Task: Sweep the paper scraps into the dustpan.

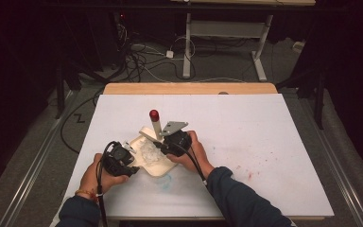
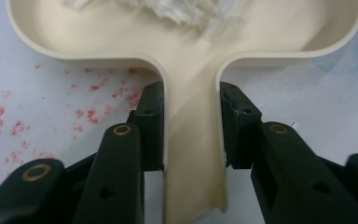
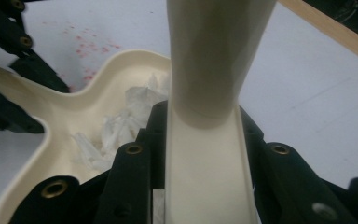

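A cream dustpan lies on the white table cover, holding white paper scraps. My left gripper is shut on the pan's handle, one pad against each side of it. The scraps rest in the wide pan beyond. My right gripper is shut on a cream brush, whose red-tipped handle stands up over the pan. In the right gripper view the brush handle rises between that gripper's jaws. The pan and scraps sit to its left, with the left gripper at the upper left.
Red specks and a faint blue smear mark the white table cover. A wooden edge runs along the far side. Beyond it are cables on the floor and a desk frame.
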{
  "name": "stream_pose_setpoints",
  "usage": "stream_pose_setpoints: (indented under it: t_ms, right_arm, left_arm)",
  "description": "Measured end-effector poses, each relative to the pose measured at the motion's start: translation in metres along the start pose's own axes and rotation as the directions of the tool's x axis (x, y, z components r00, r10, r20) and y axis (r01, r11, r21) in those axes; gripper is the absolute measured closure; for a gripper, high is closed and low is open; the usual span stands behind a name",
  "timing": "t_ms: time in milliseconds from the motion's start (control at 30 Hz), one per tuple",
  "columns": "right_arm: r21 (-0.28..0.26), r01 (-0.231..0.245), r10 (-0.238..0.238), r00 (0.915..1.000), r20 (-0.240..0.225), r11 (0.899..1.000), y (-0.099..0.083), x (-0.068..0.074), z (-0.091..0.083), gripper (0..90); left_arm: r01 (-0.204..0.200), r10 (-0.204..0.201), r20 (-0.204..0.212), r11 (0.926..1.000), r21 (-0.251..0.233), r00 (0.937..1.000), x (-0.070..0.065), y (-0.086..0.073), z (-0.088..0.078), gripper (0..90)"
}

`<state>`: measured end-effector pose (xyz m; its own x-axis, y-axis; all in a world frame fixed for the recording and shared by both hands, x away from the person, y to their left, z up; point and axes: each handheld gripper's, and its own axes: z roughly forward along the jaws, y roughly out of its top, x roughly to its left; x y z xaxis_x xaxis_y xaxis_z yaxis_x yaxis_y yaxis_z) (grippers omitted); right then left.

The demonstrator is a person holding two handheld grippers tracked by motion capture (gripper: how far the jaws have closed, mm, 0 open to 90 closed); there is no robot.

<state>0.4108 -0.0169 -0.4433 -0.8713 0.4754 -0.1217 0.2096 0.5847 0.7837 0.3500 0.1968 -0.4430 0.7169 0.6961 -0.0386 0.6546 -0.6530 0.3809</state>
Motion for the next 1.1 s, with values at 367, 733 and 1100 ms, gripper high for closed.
stream_pose_setpoints:
  t_ms: [367, 733, 1100]
  right_arm:
    - [-0.043, -0.008, 0.008, 0.9999, -0.01, 0.999, 0.012, 0.005, -0.018, 67.5]
    - [-0.056, -0.027, 0.031, 0.9971, 0.069, 0.998, 0.015, -0.015, -0.043, 67.5]
    - [0.025, -0.045, 0.042, 0.9928, 0.112, 0.999, -0.013, -0.032, -0.06, 67.5]
  left_arm:
    - [-0.003, 0.003, -0.001, 1.0, 0.002, 1.0, 0.0, -0.001, 0.001, 63.4]
    - [-0.009, 0.009, -0.003, 0.9999, 0.009, 1.0, -0.001, -0.002, 0.002, 63.4]
    - [-0.015, 0.015, 0.005, 0.9997, 0.018, 0.9999, 0.001, -0.005, 0.004, 63.4]
